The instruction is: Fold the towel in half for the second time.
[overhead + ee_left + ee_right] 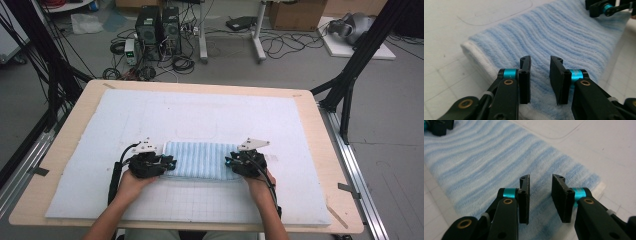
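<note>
the folded blue towel (200,160) lay on the white mat (150,115) near the desk's front edge. the left hand-held gripper (540,75) and right hand-held gripper (540,195) hovered over opposite ends, jaws partly open, holding nothing. judged step: grasping the ends; next, each must lower and pinch cloth.

A white gridded mat (200,117) covered most of the pale wooden table (65,145). Beyond the table, two dark computer towers (159,27) stood on the grey floor among tangled black cables (280,45). A cardboard box (297,14) sat farther back, near the white legs of a stand (258,35). Black frame struts (350,75) rose at the table's right.
</note>
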